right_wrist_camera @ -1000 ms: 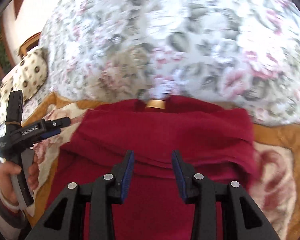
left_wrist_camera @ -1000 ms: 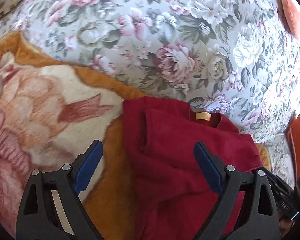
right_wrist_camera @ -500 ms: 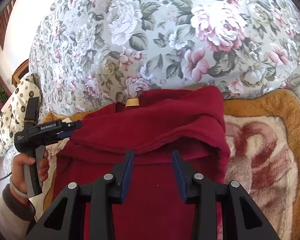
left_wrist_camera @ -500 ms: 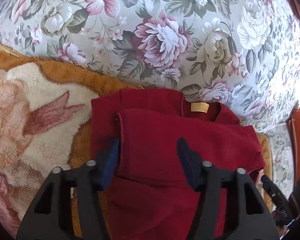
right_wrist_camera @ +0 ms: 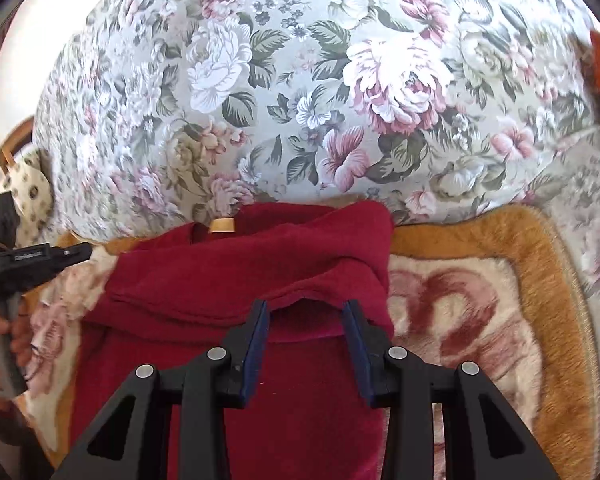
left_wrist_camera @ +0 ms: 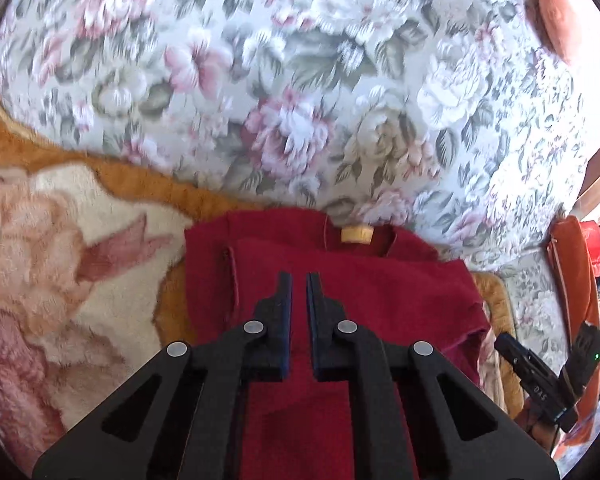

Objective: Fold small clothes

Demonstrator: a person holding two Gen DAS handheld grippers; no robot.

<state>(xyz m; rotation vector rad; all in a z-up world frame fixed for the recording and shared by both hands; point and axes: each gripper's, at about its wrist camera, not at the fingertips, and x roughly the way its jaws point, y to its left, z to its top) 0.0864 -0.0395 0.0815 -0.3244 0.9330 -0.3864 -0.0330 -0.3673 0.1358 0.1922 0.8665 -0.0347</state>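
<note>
A small dark red garment point(left_wrist_camera: 380, 300) lies folded on a plush blanket, its tan neck label point(left_wrist_camera: 356, 235) at the far edge. My left gripper point(left_wrist_camera: 298, 280) hangs over the garment's middle with its jaws shut and nothing between them. In the right wrist view the same garment point(right_wrist_camera: 220, 280) shows a folded-over top layer. My right gripper point(right_wrist_camera: 306, 308) stands half open just above that layer's hem, near the garment's right side. Its pads do not press on the cloth. The left gripper point(right_wrist_camera: 80, 250) also appears there at the far left, held by a hand point(right_wrist_camera: 4, 332).
The blanket point(left_wrist_camera: 60, 280) is cream and pink with an orange border point(right_wrist_camera: 540, 280). Beyond it lies a grey floral bedspread point(right_wrist_camera: 300, 100). Orange and red items point(left_wrist_camera: 576, 272) sit at the right edge. A spotted cushion point(right_wrist_camera: 28, 188) lies at the far left.
The left gripper's jaws went from wide open to shut with nothing caught, and it moved over the garment's middle. The right gripper slid to the right along the garment, jaws unchanged.
</note>
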